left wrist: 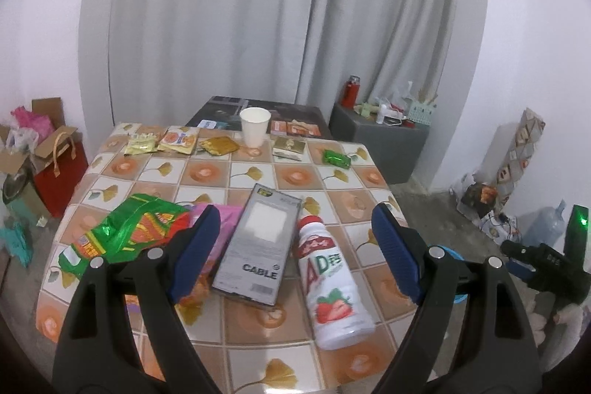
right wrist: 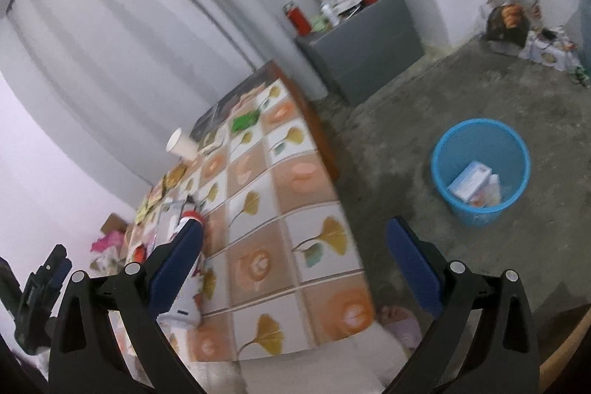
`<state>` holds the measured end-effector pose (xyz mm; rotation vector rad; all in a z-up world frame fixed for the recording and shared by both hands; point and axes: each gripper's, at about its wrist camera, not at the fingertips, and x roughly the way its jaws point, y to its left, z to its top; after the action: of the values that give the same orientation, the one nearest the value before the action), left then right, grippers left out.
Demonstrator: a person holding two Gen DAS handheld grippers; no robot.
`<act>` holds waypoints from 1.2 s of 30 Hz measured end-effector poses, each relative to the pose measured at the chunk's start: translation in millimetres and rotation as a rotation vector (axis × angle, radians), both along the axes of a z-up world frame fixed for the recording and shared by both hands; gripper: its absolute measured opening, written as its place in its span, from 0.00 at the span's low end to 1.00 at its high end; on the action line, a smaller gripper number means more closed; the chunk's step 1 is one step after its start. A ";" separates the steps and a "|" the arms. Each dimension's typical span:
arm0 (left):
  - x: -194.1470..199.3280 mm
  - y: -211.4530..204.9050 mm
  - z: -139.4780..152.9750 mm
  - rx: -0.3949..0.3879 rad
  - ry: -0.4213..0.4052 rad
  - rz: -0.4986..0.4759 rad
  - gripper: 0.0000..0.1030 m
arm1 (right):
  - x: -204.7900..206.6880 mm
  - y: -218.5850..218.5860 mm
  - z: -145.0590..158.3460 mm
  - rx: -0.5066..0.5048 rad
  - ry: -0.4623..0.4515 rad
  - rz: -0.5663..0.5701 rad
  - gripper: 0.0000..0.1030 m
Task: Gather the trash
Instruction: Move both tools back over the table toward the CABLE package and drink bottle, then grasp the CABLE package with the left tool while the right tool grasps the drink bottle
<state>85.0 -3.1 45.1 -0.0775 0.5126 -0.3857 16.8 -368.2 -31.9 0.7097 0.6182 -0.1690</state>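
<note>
My left gripper [left wrist: 295,248] is open above the near part of a table with a tiled cloth [left wrist: 229,180]. Between and under its blue pads lie a grey "CABLE" box [left wrist: 258,246] and a white strawberry-drink bottle [left wrist: 330,287] on its side. A green and red snack bag [left wrist: 125,231] and a pink wrapper [left wrist: 229,213] lie to the left. Further back stand a white paper cup [left wrist: 254,126] and several small wrappers [left wrist: 177,141], one of them a green wrapper [left wrist: 336,158]. My right gripper [right wrist: 295,268] is open over the table's near right corner, holding nothing. A blue bin [right wrist: 480,172] on the floor holds some packaging.
A red gift bag [left wrist: 61,172] and cardboard boxes [left wrist: 22,150] stand on the floor to the left. A grey cabinet [left wrist: 380,139] with a red flask [left wrist: 349,91] stands by the curtain. Bags and a water jug [left wrist: 546,228] sit by the right wall.
</note>
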 end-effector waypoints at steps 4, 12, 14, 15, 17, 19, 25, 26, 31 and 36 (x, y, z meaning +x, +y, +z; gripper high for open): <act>3.1 6.5 -11.1 0.018 0.015 -0.022 0.77 | 29.8 30.5 -6.0 0.007 0.025 0.107 0.94; 18.6 24.4 -30.6 0.050 0.062 -0.013 0.77 | 107.6 106.2 -16.6 0.015 0.076 0.377 0.94; 30.0 24.9 -32.9 0.067 0.103 -0.032 0.77 | 129.8 125.0 -20.9 0.009 0.105 0.437 0.94; 40.4 22.7 -33.9 0.097 0.140 -0.046 0.77 | 138.6 132.2 -22.9 0.006 0.119 0.471 0.94; 58.7 17.4 -33.1 0.166 0.187 -0.076 0.77 | 158.1 147.3 -27.1 -0.005 0.151 0.525 0.94; 73.3 10.7 -30.9 0.219 0.200 -0.096 0.77 | 172.0 163.6 -30.3 -0.071 0.187 0.568 0.94; 117.0 -21.5 -33.4 0.361 0.240 -0.213 0.80 | 183.2 178.2 -50.9 -0.081 0.281 0.646 0.66; 124.3 -27.4 -36.7 0.374 0.254 -0.223 0.81 | 181.9 174.6 -52.3 -0.062 0.275 0.643 0.65; 170.1 -56.5 -67.1 0.359 0.418 -0.275 0.81 | 163.6 147.9 -51.1 -0.057 0.256 0.573 0.63; 216.0 -64.1 -97.6 0.297 0.596 -0.168 0.81 | 140.6 111.9 -52.2 -0.030 0.235 0.505 0.63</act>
<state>301.0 -67.2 -52.5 0.1445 1.1650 -0.4466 157.4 -256.4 -84.1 0.4887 0.9982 0.2092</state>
